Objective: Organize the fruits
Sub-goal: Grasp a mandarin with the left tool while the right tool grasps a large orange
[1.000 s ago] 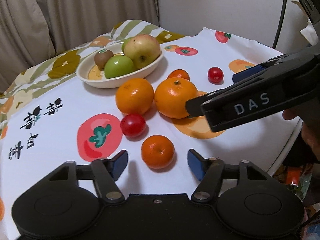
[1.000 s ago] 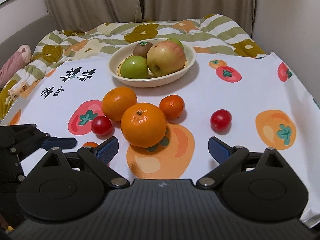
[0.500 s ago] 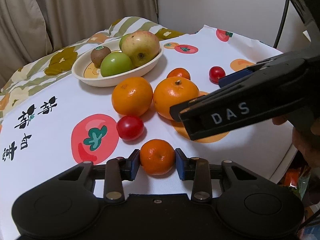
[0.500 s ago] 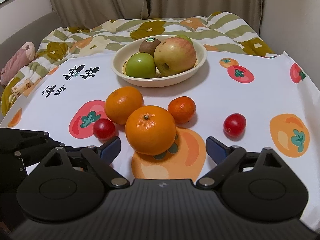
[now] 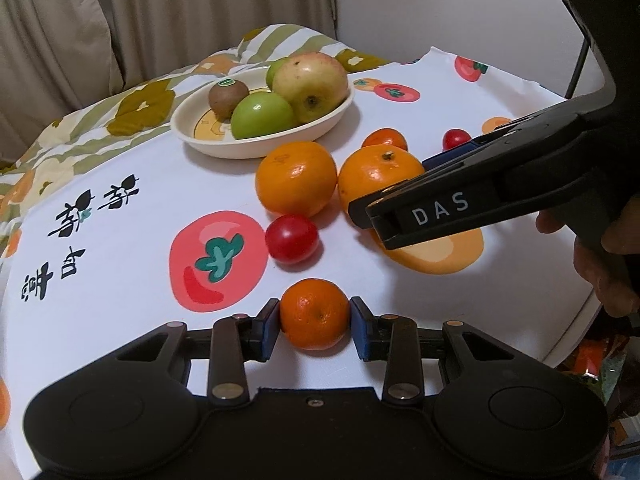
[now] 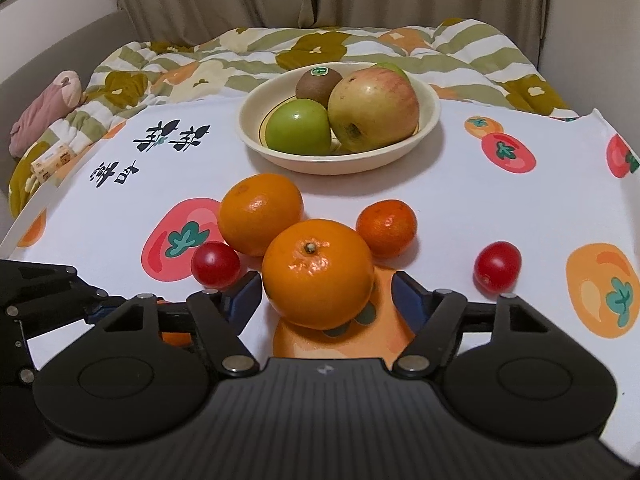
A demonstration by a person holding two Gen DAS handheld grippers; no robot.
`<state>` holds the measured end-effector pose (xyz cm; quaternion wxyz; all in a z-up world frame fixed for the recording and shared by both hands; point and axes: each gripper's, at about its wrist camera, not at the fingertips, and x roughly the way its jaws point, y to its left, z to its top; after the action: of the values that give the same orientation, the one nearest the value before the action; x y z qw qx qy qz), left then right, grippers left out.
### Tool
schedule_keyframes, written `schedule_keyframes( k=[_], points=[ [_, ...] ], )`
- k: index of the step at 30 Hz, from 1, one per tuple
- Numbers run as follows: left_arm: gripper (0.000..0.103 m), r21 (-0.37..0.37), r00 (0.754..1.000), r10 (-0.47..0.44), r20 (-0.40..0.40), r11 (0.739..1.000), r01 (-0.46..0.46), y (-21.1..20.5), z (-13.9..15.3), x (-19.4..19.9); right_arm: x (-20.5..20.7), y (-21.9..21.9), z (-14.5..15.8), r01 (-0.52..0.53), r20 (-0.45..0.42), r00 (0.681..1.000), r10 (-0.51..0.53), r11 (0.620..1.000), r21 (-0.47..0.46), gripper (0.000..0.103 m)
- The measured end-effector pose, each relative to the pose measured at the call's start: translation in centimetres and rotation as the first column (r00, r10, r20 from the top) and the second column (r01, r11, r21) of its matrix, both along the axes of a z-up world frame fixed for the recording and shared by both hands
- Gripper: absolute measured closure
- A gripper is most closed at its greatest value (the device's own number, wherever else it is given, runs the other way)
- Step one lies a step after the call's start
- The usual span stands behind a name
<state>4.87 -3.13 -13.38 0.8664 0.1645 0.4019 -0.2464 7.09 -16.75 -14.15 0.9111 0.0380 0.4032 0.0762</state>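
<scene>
My left tongs (image 5: pixel 315 322) are clamped on a small mandarin (image 5: pixel 314 313), one blue pad on each side of it, low over the desk (image 5: pixel 120 184). My right tongs (image 6: pixel 325 297) stand apart, one finger on either side of the large orange (image 6: pixel 318 273); I cannot tell if the pads touch it. Seen from the left wrist, the right tongs' side carries the white lettering "DAS" (image 5: pixel 440 209).

A second orange (image 6: pixel 261 213) touches the large one. A red cherry tomato (image 6: pixel 215 263) lies just beside both, another mandarin (image 6: pixel 386 222) sits behind on the right, and a second tomato (image 6: pixel 497 266) lies well apart to the right.

The cream bowl (image 6: pixel 428 114) farther back holds a green apple (image 6: pixel 299 125), a red-yellow apple (image 6: pixel 374 108) and a kiwi (image 6: pixel 318 82) with a green sticker whose print is too small to read. The tablecloth (image 6: pixel 500 208) bears printed persimmons and black brush characters (image 6: pixel 158 148) that I cannot read.
</scene>
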Motion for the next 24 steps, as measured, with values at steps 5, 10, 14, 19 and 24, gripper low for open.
schedule_keyframes(
  k=[5,10,14,19,24],
  points=[
    [0.063,-0.011,1.0,0.027,0.008,1.0,-0.027,0.5,0.7,0.0,0.5,0.3,0.0,-0.004,-0.006,1.0,0.004,1.0,0.0,0.02],
    [0.063,-0.014,0.998,0.058,0.018,0.998,-0.057,1.3,1.5,-0.1,0.7,0.8,0.0,-0.012,-0.002,1.0,0.012,1.0,-0.02,0.025],
    [0.063,-0.018,0.996,0.086,0.025,0.996,-0.085,2.0,2.3,-0.3,0.9,0.9,0.2,-0.006,-0.012,1.0,0.006,1.0,-0.025,0.026],
    [0.063,-0.026,0.993,0.114,0.035,0.993,-0.113,3.0,3.5,-0.6,0.1,0.9,1.0,0.016,-0.026,1.0,-0.016,1.0,-0.008,0.026],
    [0.063,-0.041,0.99,0.132,0.057,0.991,-0.13,3.7,5.1,-1.0,-1.2,0.9,2.9,0.024,-0.006,1.0,-0.024,1.0,-0.01,0.026]
  ],
)
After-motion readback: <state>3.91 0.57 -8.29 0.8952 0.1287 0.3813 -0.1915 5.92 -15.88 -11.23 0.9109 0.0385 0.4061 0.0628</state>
